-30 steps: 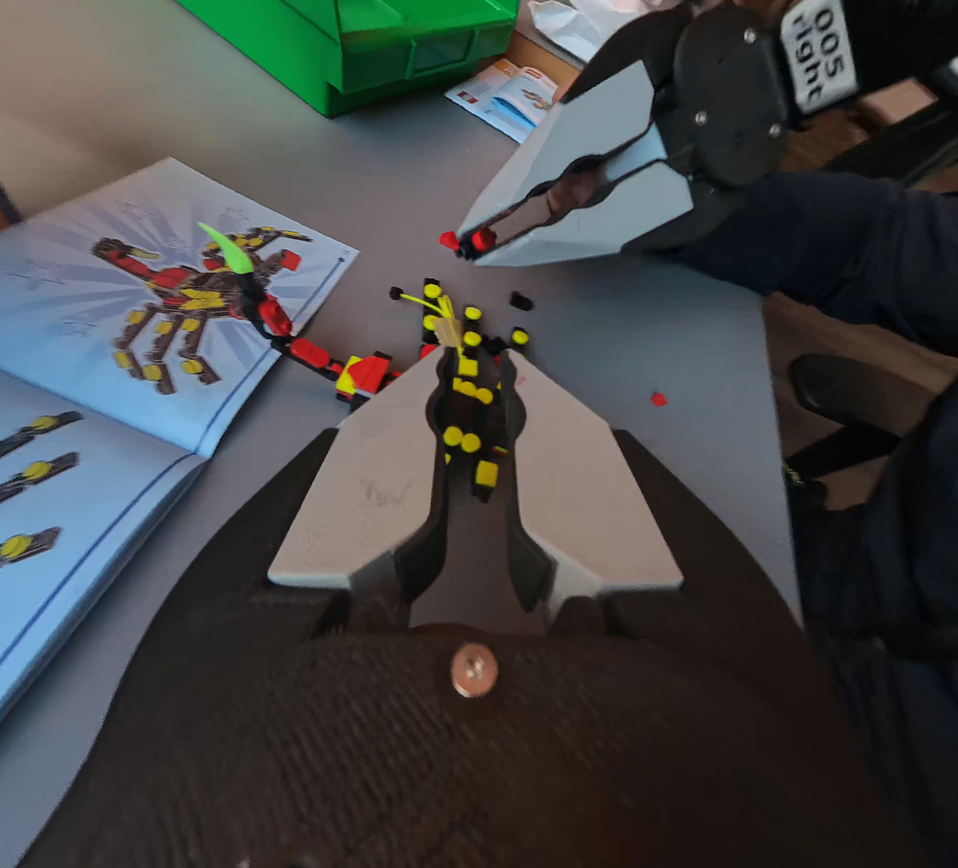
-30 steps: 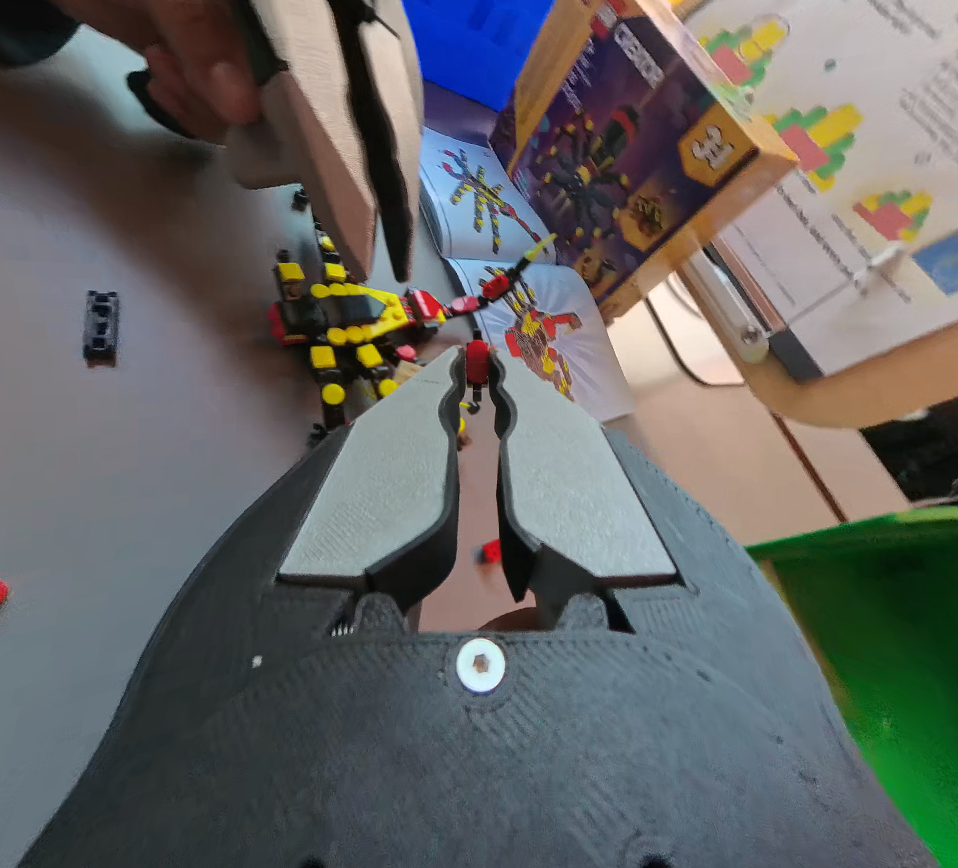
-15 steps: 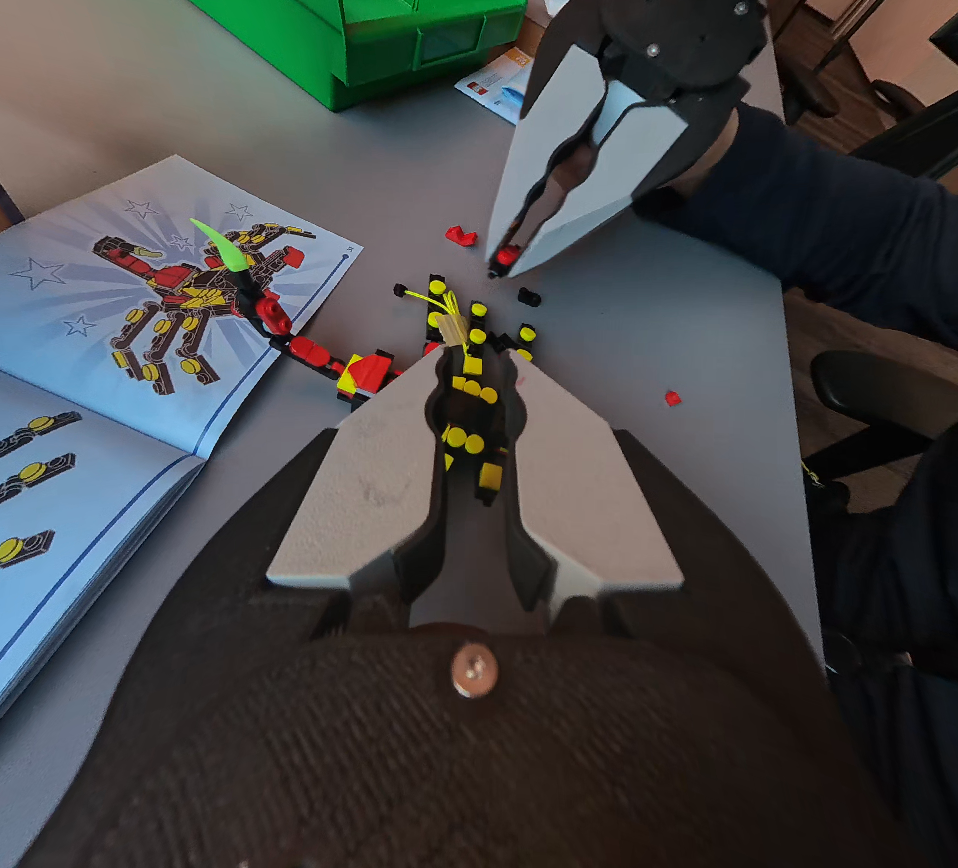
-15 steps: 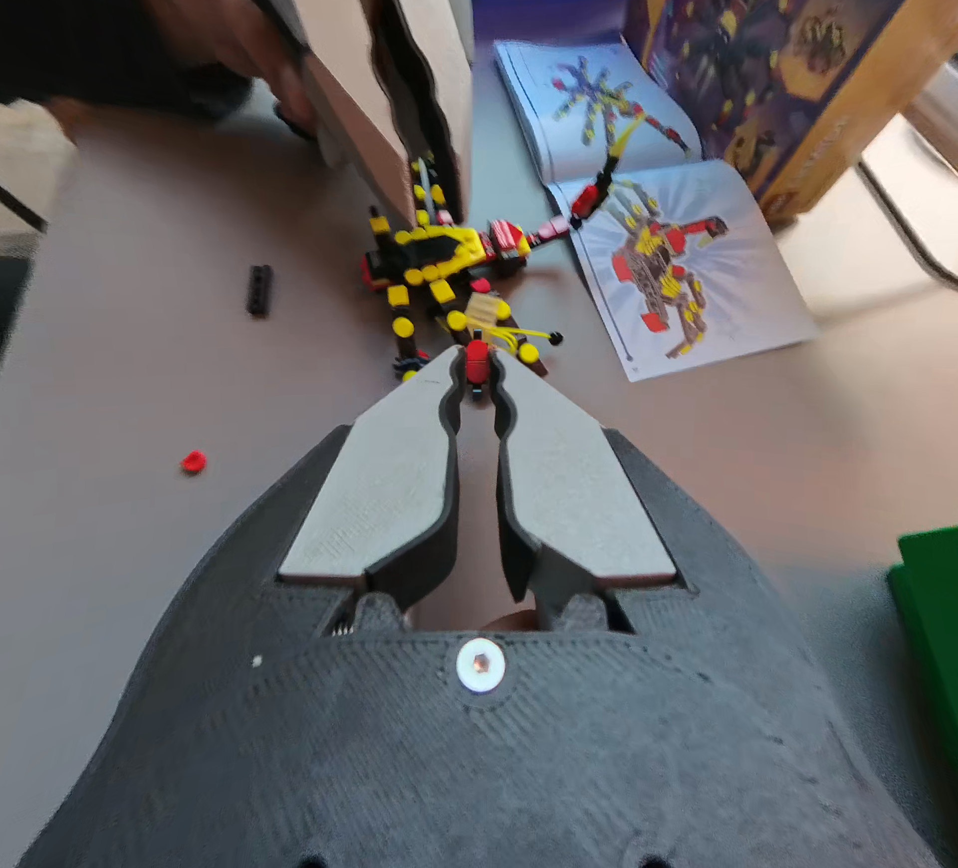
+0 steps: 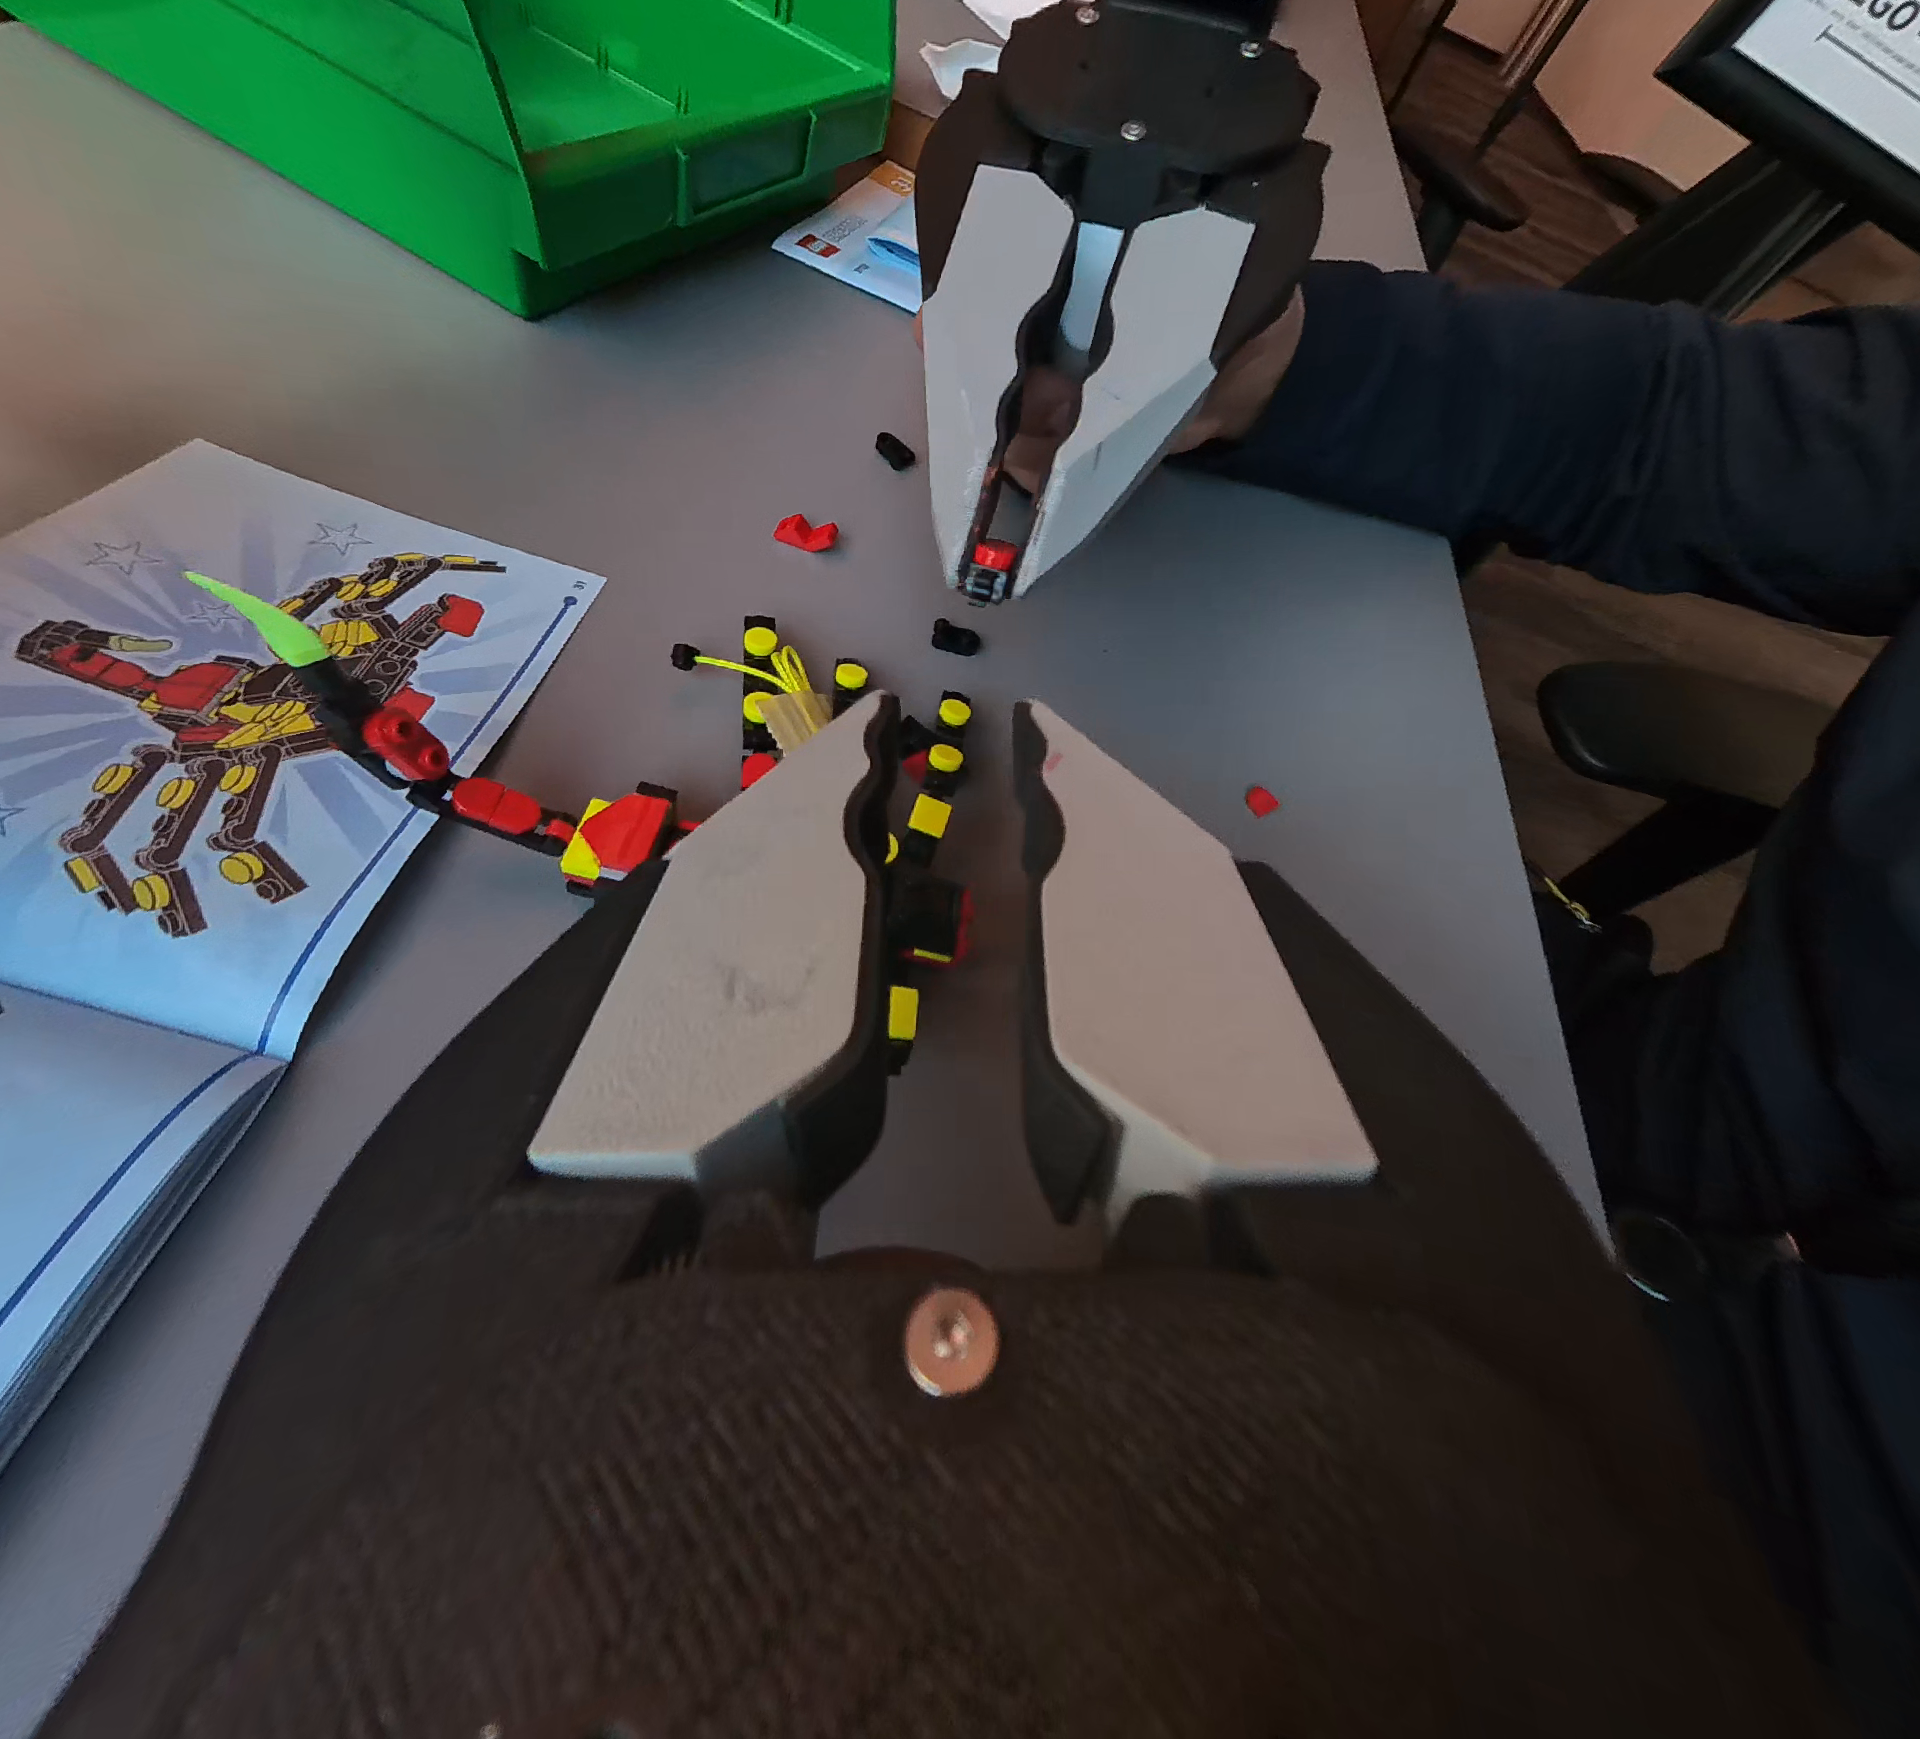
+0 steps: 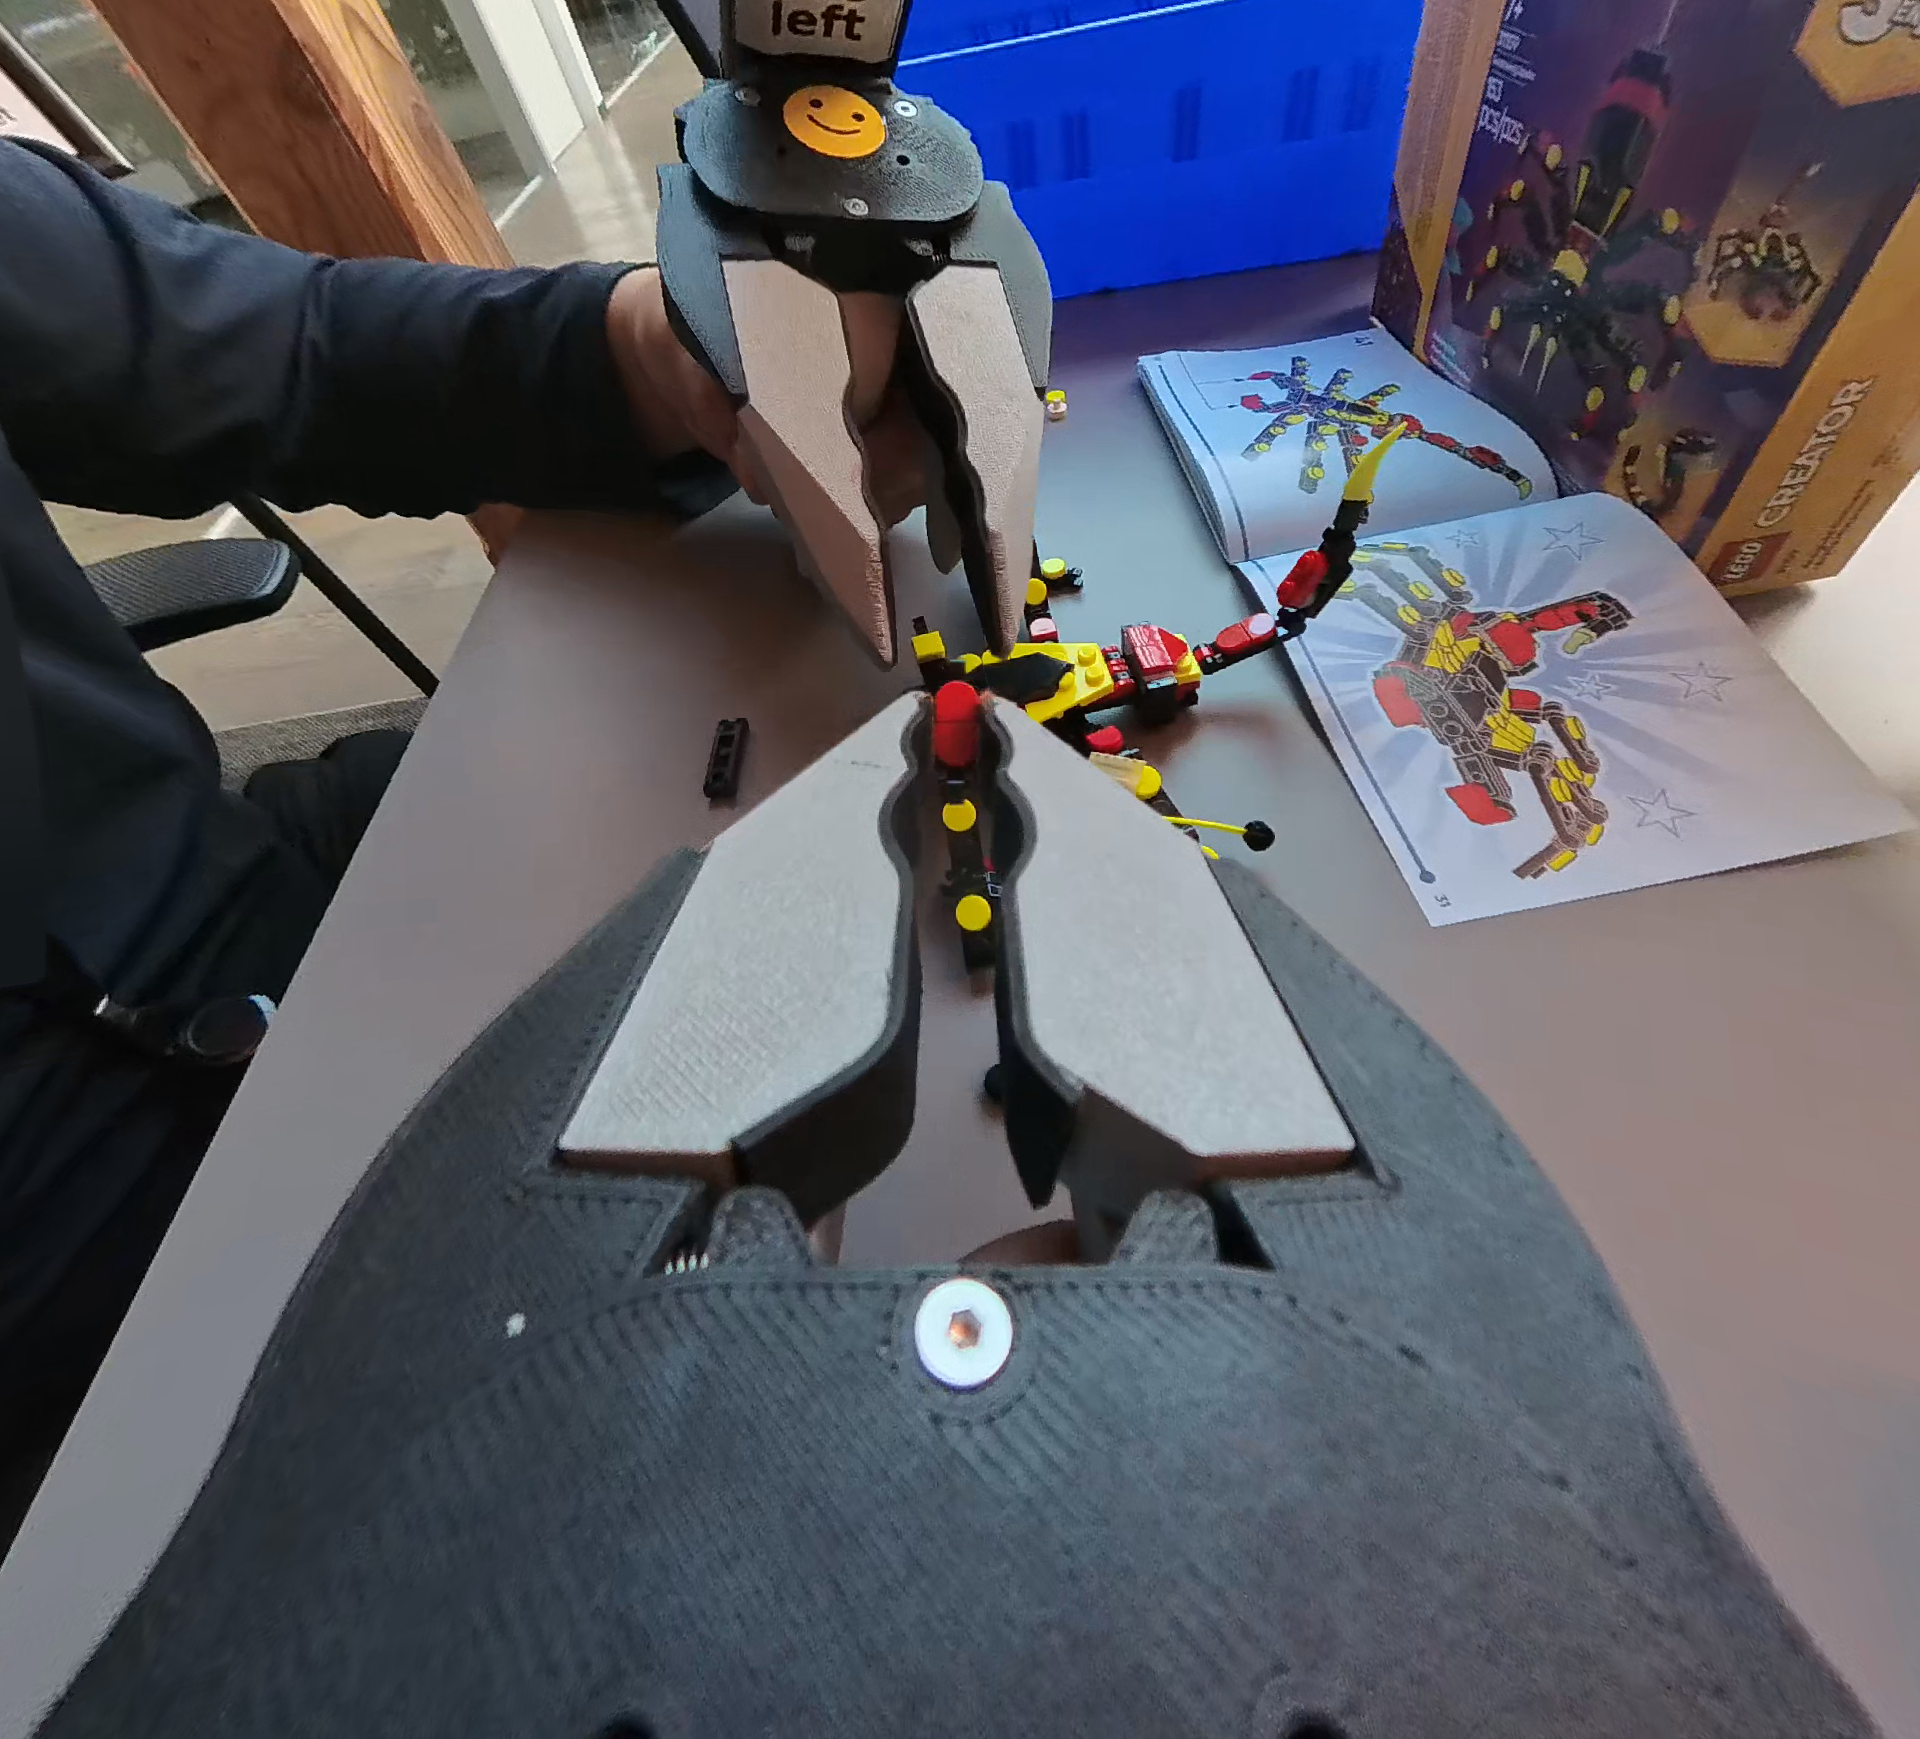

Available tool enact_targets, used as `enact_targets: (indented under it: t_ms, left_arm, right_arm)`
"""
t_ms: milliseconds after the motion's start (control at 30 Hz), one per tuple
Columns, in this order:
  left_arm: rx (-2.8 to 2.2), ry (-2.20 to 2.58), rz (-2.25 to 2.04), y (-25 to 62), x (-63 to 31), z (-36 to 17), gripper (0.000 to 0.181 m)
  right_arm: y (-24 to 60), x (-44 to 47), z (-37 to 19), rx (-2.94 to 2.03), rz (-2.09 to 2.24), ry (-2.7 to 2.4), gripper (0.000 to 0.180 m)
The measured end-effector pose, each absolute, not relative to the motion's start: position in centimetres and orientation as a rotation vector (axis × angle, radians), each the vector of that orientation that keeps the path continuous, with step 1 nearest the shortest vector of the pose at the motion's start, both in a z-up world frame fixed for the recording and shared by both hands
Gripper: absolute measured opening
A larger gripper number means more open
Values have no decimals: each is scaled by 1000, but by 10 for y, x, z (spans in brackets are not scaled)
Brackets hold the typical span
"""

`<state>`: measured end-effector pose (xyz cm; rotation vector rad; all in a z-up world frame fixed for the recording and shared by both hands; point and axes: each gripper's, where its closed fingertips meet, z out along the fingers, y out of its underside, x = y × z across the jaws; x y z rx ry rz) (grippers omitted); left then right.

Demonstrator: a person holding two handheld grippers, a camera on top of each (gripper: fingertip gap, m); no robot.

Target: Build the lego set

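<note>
A black, yellow and red scorpion model point(image 6: 1081, 681) lies on the grey table point(image 5: 623, 401). Its tail with the green-yellow stinger point(image 5: 260, 629) rests on the open instruction booklet point(image 5: 208, 858). My left gripper point(image 5: 951, 713) is partly open, low over the model, and one yellow-studded leg point(image 5: 925, 816) runs between its fingers. In the right wrist view the left gripper point(image 6: 940, 645) stands tips-down on the model's body. My right gripper point(image 6: 954, 718) is shut on a small red and black piece point(image 6: 954, 723). It faces the left gripper, tips just above the model's near legs point(image 5: 987, 572).
Loose pieces lie around: a red piece point(image 5: 805, 533), two small black ones point(image 5: 894, 450) point(image 5: 956, 640), a red stud point(image 5: 1260, 801), a black plate point(image 6: 724, 757). A green bin point(image 5: 520, 27), a blue bin point(image 6: 1195, 79) and the set's box point(image 6: 1662, 183) stand at the table edges. Only a small space, under 4 cm, lies between the two pairs of fingers. From the left gripper's tips to the black plate point(image 6: 724, 757) is close to 9 cm.
My right gripper has swung round with the red piece and now points straight at the left gripper, closer to the model. The left gripper has stayed over the model.
</note>
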<state>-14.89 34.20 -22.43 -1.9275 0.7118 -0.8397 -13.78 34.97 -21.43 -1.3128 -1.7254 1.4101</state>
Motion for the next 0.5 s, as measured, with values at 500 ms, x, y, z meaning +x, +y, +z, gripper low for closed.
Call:
enact_targets:
  t_ms: [500]
  left_arm:
    - [-1977, 715, -825, 342, -150, -233, 18]
  right_arm:
    - [340, -137, -229, -1364, 1388, -1825, 4]
